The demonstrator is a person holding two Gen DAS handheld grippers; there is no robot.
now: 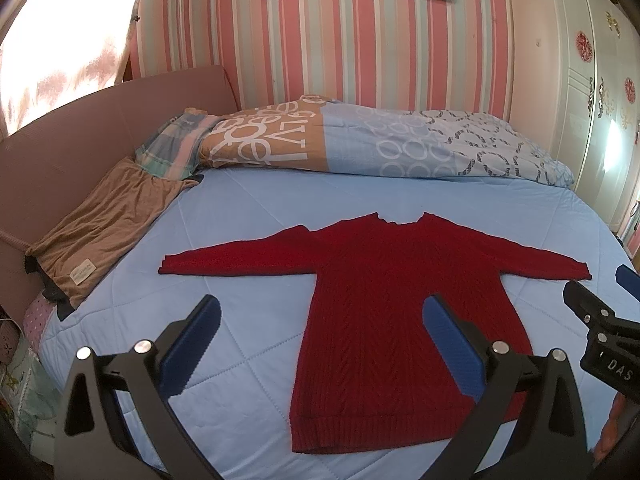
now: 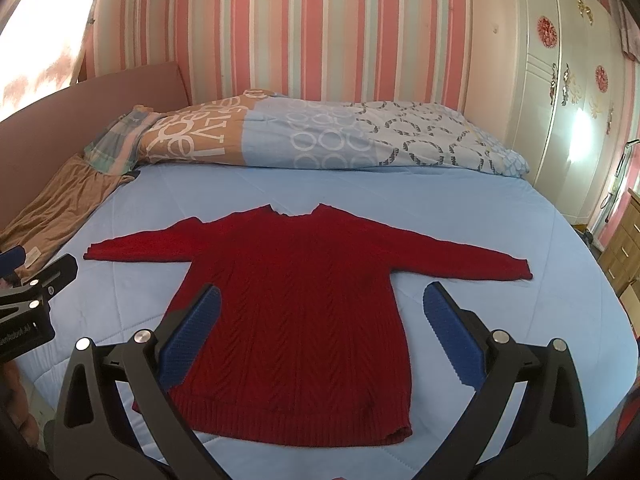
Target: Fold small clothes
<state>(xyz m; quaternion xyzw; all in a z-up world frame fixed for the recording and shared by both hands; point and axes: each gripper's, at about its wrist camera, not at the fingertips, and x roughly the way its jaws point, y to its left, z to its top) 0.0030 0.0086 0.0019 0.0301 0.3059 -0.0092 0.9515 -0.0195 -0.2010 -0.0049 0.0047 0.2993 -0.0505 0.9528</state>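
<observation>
Left wrist view: your left gripper [image 1: 320, 320] has its jaws spread wide with nothing between them, hovering above the bed [image 1: 248, 208]. The red sweater [image 1: 384, 320] lies flat on the blue quilt, sleeves out to both sides, collar toward the far wall, hem nearest you. The gripper's right finger overlaps the sweater's lower right side in frame; the left finger sits over bare quilt. Your right gripper [image 1: 600, 320] shows at the right edge; can't tell its jaw state from here. A folded brown garment [image 1: 100, 224] lies at the bed's left edge, and a rolled patterned duvet [image 1: 360, 144] runs along the far side.

Right wrist view: your right gripper [image 2: 320, 320] is also spread wide and empty. The sweater is centred under it, left finger over the lower left body, right finger over quilt.
</observation>
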